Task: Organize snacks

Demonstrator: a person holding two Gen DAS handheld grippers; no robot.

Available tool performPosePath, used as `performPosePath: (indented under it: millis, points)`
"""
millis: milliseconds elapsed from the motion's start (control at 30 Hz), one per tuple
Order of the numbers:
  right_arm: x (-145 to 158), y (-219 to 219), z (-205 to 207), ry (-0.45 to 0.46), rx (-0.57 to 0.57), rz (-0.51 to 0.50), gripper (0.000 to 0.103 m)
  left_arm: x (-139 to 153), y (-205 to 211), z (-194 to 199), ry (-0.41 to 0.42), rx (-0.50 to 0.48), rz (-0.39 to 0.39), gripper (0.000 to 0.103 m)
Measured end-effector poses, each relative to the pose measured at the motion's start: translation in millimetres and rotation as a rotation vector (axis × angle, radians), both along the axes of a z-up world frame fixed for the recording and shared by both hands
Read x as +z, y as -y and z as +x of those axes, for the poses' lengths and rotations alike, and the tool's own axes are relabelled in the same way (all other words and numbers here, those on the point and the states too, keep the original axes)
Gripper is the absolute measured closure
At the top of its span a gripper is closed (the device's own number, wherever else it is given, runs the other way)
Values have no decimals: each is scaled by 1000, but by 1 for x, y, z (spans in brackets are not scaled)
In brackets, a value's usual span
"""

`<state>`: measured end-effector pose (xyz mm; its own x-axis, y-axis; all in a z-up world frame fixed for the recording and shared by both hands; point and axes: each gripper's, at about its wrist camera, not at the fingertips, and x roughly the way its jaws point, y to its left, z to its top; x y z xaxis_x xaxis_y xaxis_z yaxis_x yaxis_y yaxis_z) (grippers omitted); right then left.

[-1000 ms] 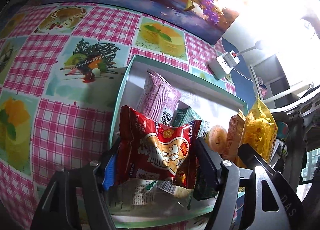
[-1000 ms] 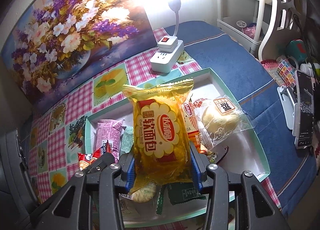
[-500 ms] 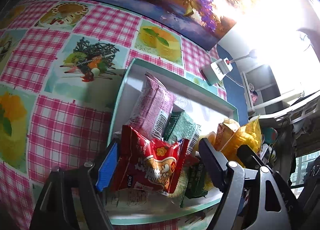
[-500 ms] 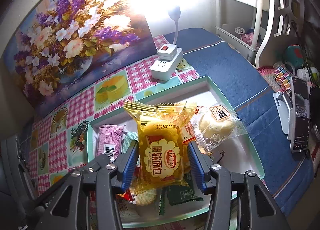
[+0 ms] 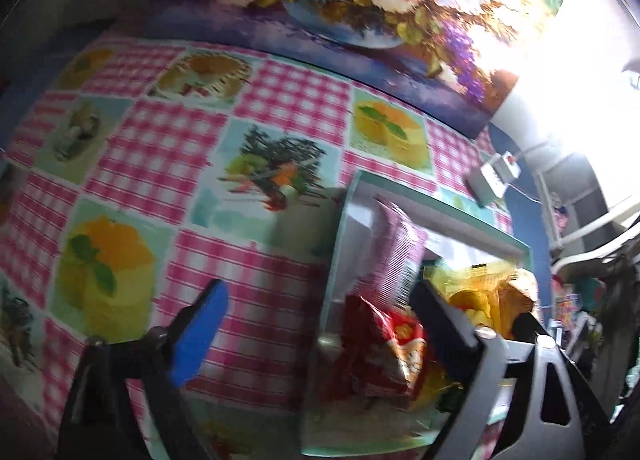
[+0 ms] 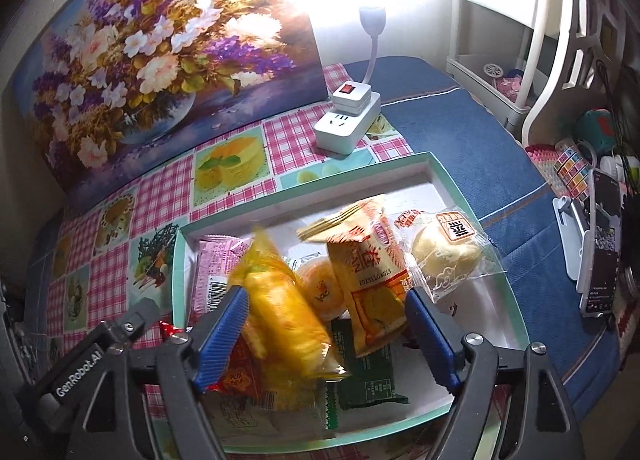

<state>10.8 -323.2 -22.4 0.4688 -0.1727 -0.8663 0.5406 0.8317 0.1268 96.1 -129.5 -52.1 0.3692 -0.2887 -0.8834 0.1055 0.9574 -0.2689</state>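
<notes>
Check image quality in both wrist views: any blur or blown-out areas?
Left wrist: heavy motion blur across the tablecloth and red snack bag; upper right corner washed out white. Right wrist: mostly sharp, only the yellow bread pack is smeared; lamp glare blows out the wall and the top of the flower painting.

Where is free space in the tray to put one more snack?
The tray floor is bare along its far wall, beyond the orange packet, and in the near right corner below the clear-wrapped bun. The left and middle are crowded with piled packets.
</notes>
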Motion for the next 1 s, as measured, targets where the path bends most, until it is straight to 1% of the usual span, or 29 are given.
performPosePath:
  millis: [67,133,167,300,433,600,700,767,800,867,1000]
  points:
    - [0,-1,1,4,11,-4,17,2,-3,0,19,5,33,8]
    - [0,-2,1,13,24,-10,8,3,-3,-1,35,11,65,8]
    - [0,-4,1,19,31,-17,0,3,-4,-2,41,13,80,8]
    - [0,-9,-1,25,51,-40,0,8,-7,-5,67,10,131,8]
    - [-3,-9,-8,21,44,-51,0,16,-10,-11,106,9,190,8]
    - [-3,-12,-23,35,50,-58,0,29,-24,-25,160,58,245,8]
    - [-7,-19,-31,20,78,-72,0,30,-32,-33,157,64,250,8]
    - [-11,-22,-35,3,88,-78,0,27,-35,-40,146,68,284,8]
    - [-12,-24,-38,-5,95,-81,0,25,-36,-44,138,71,318,8]
    - [-14,-29,-43,-11,110,-87,0,24,-38,-51,140,67,358,8]
    - [-16,-41,-53,-19,144,-98,0,26,-44,-63,147,52,377,8]
